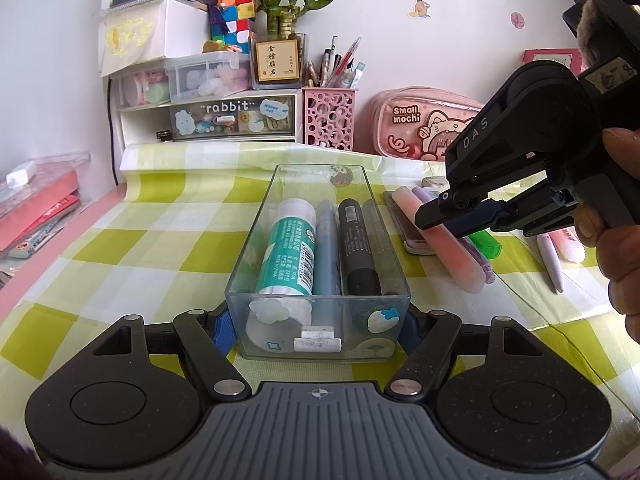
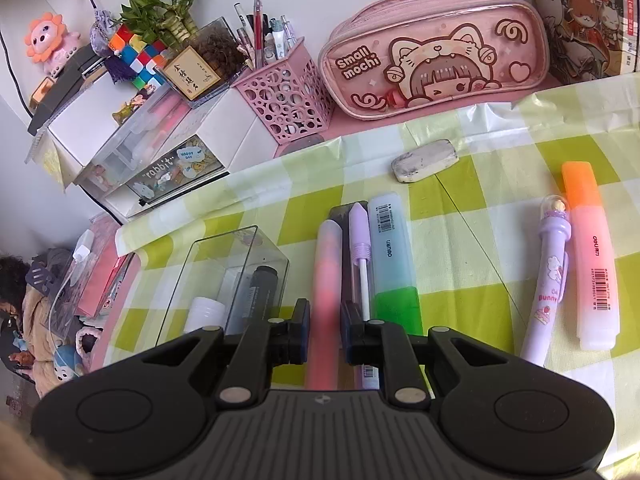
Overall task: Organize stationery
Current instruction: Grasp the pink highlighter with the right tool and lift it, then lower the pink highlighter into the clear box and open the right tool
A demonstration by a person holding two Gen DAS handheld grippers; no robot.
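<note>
A clear plastic box (image 1: pixel 376 216) stands on the checked cloth and holds a teal glue stick (image 1: pixel 286 250), a blue pen (image 1: pixel 326 248) and a dark marker (image 1: pixel 358 248). My left gripper (image 1: pixel 318 330) is shut on the box's near end. The box also shows in the right wrist view (image 2: pixel 188 280). My right gripper (image 2: pixel 325 338) is shut on a pink highlighter (image 2: pixel 326 280), which lies just right of the box; it shows in the left wrist view (image 1: pixel 448 248) under the right gripper (image 1: pixel 448 220). Beside it lie a lilac pen (image 2: pixel 360 232) and a green-capped highlighter (image 2: pixel 394 264).
An orange highlighter (image 2: pixel 590 256), a lilac bunny pen (image 2: pixel 548 280) and an eraser (image 2: pixel 424 160) lie on the cloth to the right. A pink pencil case (image 2: pixel 436 52), a pink pen holder (image 2: pixel 284 100) and a drawer unit (image 1: pixel 224 116) stand at the back.
</note>
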